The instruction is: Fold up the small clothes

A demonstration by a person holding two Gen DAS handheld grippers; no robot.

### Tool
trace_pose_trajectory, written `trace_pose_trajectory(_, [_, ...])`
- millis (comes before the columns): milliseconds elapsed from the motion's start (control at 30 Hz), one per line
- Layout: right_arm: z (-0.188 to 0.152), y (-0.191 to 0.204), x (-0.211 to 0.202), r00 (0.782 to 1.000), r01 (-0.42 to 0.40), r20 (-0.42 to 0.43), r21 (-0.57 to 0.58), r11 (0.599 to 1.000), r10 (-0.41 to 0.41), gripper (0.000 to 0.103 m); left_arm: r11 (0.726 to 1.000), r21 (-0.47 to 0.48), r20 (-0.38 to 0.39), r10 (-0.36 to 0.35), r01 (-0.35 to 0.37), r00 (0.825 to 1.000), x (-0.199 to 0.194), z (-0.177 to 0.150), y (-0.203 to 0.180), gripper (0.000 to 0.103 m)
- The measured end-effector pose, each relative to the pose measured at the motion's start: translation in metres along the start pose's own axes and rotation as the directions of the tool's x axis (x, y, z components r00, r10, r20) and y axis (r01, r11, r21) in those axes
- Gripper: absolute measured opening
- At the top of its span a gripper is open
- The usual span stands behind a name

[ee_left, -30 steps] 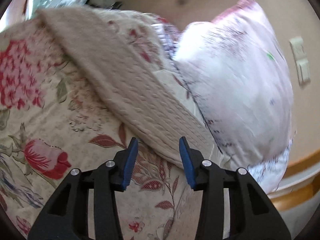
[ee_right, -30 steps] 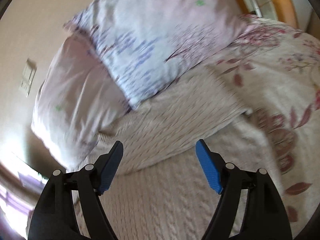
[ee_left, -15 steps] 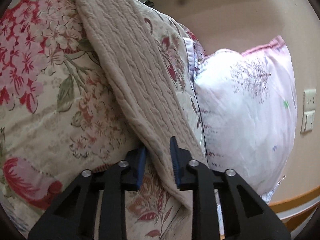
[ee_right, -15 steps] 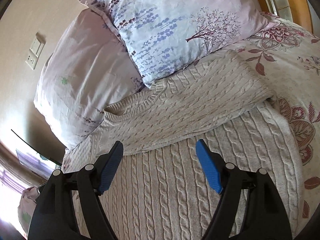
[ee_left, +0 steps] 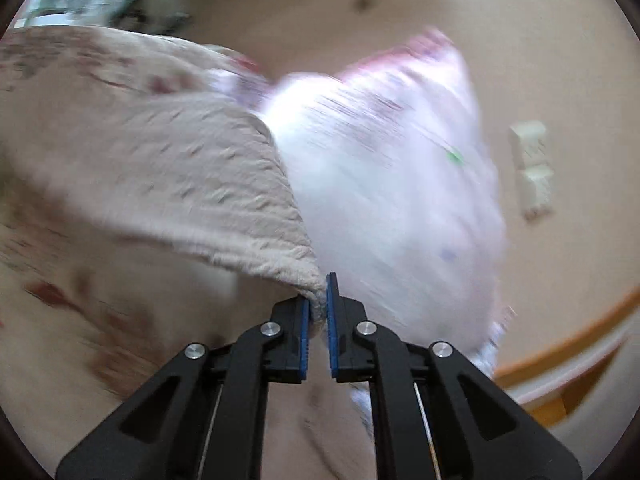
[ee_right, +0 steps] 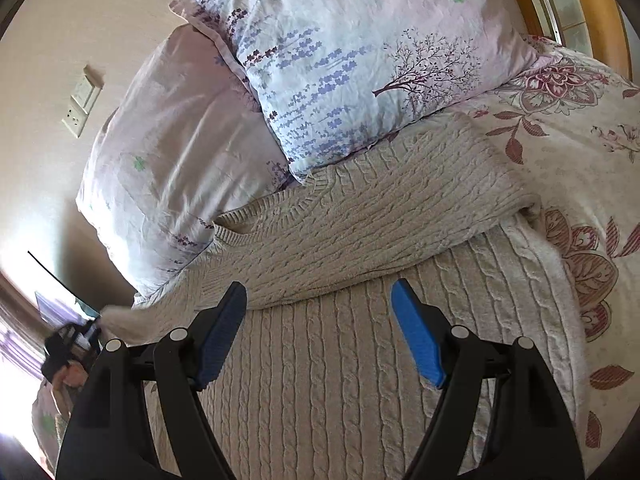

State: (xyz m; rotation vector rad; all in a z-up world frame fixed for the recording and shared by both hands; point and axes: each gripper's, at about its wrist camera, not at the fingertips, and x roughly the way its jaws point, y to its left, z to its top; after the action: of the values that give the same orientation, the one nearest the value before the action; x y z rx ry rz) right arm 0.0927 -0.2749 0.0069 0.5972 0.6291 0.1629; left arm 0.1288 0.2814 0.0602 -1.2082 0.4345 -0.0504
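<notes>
A beige cable-knit sweater [ee_right: 360,220] lies on the floral bedspread [ee_right: 580,152], one sleeve folded across its body. My right gripper [ee_right: 320,304] hovers open over the sweater's middle with nothing between its blue pads. My left gripper [ee_left: 318,292] has its jaws closing fully, with the pads pinching an edge of the sweater [ee_left: 180,184], which hangs up off the bed. In the right wrist view the left gripper [ee_right: 70,344] shows at the far left, where the lifted sleeve end [ee_right: 120,320] meets it. The left wrist view is blurred.
Two pale lilac pillows [ee_right: 360,52] [ee_right: 172,148] lean against the wall just behind the sweater; one pillow [ee_left: 392,184] fills the left wrist view's right side. Wall sockets [ee_right: 82,104] sit on the beige wall. A wooden bed frame [ee_right: 576,0] borders the bed.
My left gripper shut on the sweater's edge and lifted it off the bedspread, swinging the view toward the pillow. The right gripper stayed open over the sweater, only rolling slightly.
</notes>
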Motion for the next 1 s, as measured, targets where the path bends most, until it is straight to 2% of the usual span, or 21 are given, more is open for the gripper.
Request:
trace_pose_trajectory(100, [-0.001, -0.003, -0.004, 1.0, 0.003, 0.003, -0.004, 1.0, -0.003, 0.076, 0.994, 0.049, -0.078, -0.096, 0.1, 0.992, 0.019, -0.029, -0.029, 0.007])
trace_pose_trajectory(133, [-0.001, -0.004, -0.005, 1.0, 0.004, 0.003, -0.004, 1.0, -0.004, 0.076, 0.989, 0.059, -0.122, -0.131, 0.139, 0.984, 0.03, -0.044, -0.038, 0.007])
trace_pose_trajectory(233, [-0.002, -0.009, -0.008, 1.0, 0.012, 0.005, 0.003, 1.0, -0.012, 0.076, 0.98, 0.062, -0.236, -0.172, 0.191, 0.957, 0.062, -0.085, -0.051, 0.007])
trace_pose_trajectory(300, [-0.003, -0.012, -0.01, 1.0, 0.019, 0.003, 0.008, 1.0, -0.019, 0.076, 0.981, 0.057, -0.305, -0.16, 0.186, 0.939, 0.083, -0.113, -0.049, 0.007])
trace_pose_trajectory(400, [-0.005, -0.017, -0.012, 1.0, 0.03, 0.0, 0.013, 0.999, -0.03, 0.076, 0.992, 0.051, -0.41, -0.087, 0.118, 0.908, 0.117, -0.155, -0.034, 0.008])
trace_pose_trajectory(500, [-0.005, -0.022, -0.012, 0.999, 0.038, -0.009, 0.021, 0.999, -0.038, 0.076, 0.996, 0.053, -0.451, -0.043, 0.074, 0.891, 0.131, -0.17, -0.022, 0.012])
trace_pose_trajectory(567, [-0.006, -0.024, -0.011, 0.999, 0.04, -0.014, 0.022, 0.999, -0.04, 0.076, 0.997, 0.045, -0.449, -0.029, 0.055, 0.893, 0.131, -0.17, -0.019, 0.019])
trace_pose_trajectory(600, [-0.006, -0.024, -0.01, 0.999, 0.04, -0.016, 0.022, 0.999, -0.04, 0.076, 0.998, 0.043, -0.44, -0.025, 0.049, 0.898, 0.128, -0.167, -0.017, 0.034])
trace_pose_trajectory(633, [-0.006, -0.025, -0.009, 0.999, 0.039, -0.018, 0.022, 0.999, -0.038, 0.076, 0.999, 0.033, -0.414, -0.018, 0.035, 0.91, 0.123, -0.16, -0.014, 0.048])
trace_pose_trajectory(700, [-0.007, -0.025, -0.007, 0.999, 0.034, -0.024, 0.022, 0.999, -0.033, 0.076, 1.0, 0.005, -0.354, -0.01, 0.012, 0.935, 0.108, -0.143, -0.008, 0.053])
trace_pose_trajectory(800, [-0.008, -0.025, -0.004, 0.999, 0.023, -0.034, 0.02, 1.0, -0.022, 0.076, 0.999, -0.046, -0.3, 0.004, -0.019, 0.954, 0.096, -0.121, 0.002, 0.052])
trace_pose_trajectory(867, [-0.009, -0.025, -0.002, 0.999, 0.017, -0.04, 0.017, 1.0, -0.016, 0.076, 0.995, -0.084, -0.252, 0.035, -0.058, 0.967, 0.085, -0.104, 0.014, 0.042])
trace_pose_trajectory(933, [-0.009, -0.026, -0.001, 0.999, 0.011, -0.041, 0.014, 1.0, -0.011, 0.076, 0.989, -0.12, -0.216, 0.055, -0.082, 0.975, 0.078, -0.09, 0.023, 0.022])
trace_pose_trajectory(1000, [-0.009, -0.026, -0.001, 0.999, 0.01, -0.04, 0.014, 1.0, -0.01, 0.076, 0.99, -0.111, -0.199, 0.064, -0.087, 0.978, 0.074, -0.08, 0.024, 0.012])
